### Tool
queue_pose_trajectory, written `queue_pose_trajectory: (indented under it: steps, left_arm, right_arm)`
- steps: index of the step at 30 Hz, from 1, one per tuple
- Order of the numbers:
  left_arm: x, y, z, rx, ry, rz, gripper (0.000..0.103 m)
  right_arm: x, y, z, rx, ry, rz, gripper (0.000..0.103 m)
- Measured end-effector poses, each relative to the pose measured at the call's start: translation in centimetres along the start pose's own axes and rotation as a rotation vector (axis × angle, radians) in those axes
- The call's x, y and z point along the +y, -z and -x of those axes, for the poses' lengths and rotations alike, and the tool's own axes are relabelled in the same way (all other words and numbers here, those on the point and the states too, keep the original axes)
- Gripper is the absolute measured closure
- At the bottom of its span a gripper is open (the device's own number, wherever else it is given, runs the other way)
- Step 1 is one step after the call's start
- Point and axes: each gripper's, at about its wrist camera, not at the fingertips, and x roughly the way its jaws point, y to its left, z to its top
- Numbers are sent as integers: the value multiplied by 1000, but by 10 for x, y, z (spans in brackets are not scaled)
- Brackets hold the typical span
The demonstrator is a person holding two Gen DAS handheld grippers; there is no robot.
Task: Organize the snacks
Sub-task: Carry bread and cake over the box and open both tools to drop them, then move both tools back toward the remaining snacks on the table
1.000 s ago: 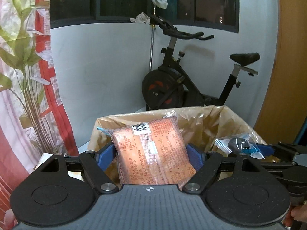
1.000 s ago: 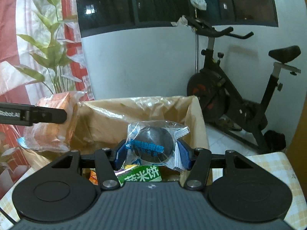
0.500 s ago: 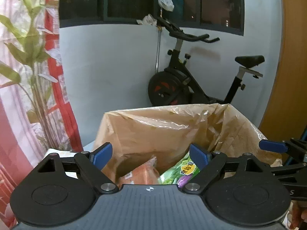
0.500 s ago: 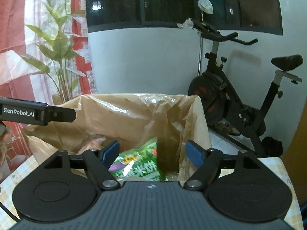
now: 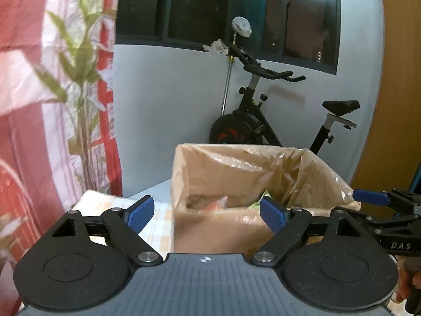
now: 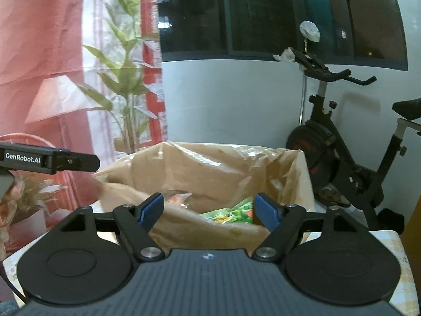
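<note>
Each gripper is built of matte black plastic: 2 rounded lobes with a recessed disc and a triangular cut-out, joined by a ribbed grey centre plate marked with a small crosshair. The left gripper (image 5: 205, 214) and right gripper (image 6: 209, 210) are fitted with blue textured pads (image 5: 272, 214) and 2 silver pivot screws. White "GenRobot.AI" lettering is printed along one finger.

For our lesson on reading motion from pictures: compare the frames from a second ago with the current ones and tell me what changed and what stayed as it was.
Both packets were let go. The left hand-held gripper dropped its orange packet into the lined cardboard box; the right hand-held gripper released its clear-wrapped dark snack, now out of sight. Their jaws have just been opening and stand empty, and both have drawn back from the box. The box, green packet and exercise bike stayed put.
</note>
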Motion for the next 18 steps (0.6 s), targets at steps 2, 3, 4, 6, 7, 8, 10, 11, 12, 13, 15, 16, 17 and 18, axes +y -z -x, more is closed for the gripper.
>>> queue_pose_trajectory:
  steps: [2, 3, 4, 6, 7, 8, 10, 11, 12, 13, 15, 16, 17, 18]
  left_arm:
    - [6, 12, 9, 0, -10, 19, 14]
    - [8, 18, 12, 0, -14, 24, 14]
    - [9, 24, 15, 2, -21, 26, 14]
    - [12, 35, 19, 8, -39, 25, 14]
    - [14, 41, 21, 10, -49, 24, 14]
    - [15, 47, 24, 14, -57, 21, 14]
    - [17, 56, 27, 20, -67, 22, 14]
    - [19, 60, 29, 16, -57, 21, 14]
    - [21, 65, 30, 15, -66, 27, 14]
    - [22, 69, 32, 12, -74, 34, 14]
    - [24, 76, 35, 10, -88, 50, 15]
    - [26, 79, 36, 9, -95, 60, 15]
    - [26, 83, 37, 8, -101, 70, 15]
    - [27, 86, 38, 7, -105, 78, 15]
  right_arm:
    - [5, 5, 6, -11, -6, 8, 24]
    - [7, 9, 10, -14, -9, 12, 24]
    - [9, 12, 12, -15, -11, 16, 24]
    - [13, 20, 17, -15, -16, 24, 24]
    - [14, 24, 19, -13, -18, 24, 24]
    - [16, 28, 21, -10, -21, 23, 24]
    - [17, 36, 25, -5, -25, 16, 24]
    - [18, 39, 27, -3, -25, 16, 24]
    - [19, 43, 29, -1, -24, 18, 24]
    - [20, 47, 31, 1, -22, 21, 24]
    - [21, 55, 33, 6, -22, 26, 24]
    - [21, 59, 35, 7, -21, 27, 24]
    - [21, 63, 36, 7, -17, 25, 24]
    - [21, 67, 38, 8, -12, 22, 24]
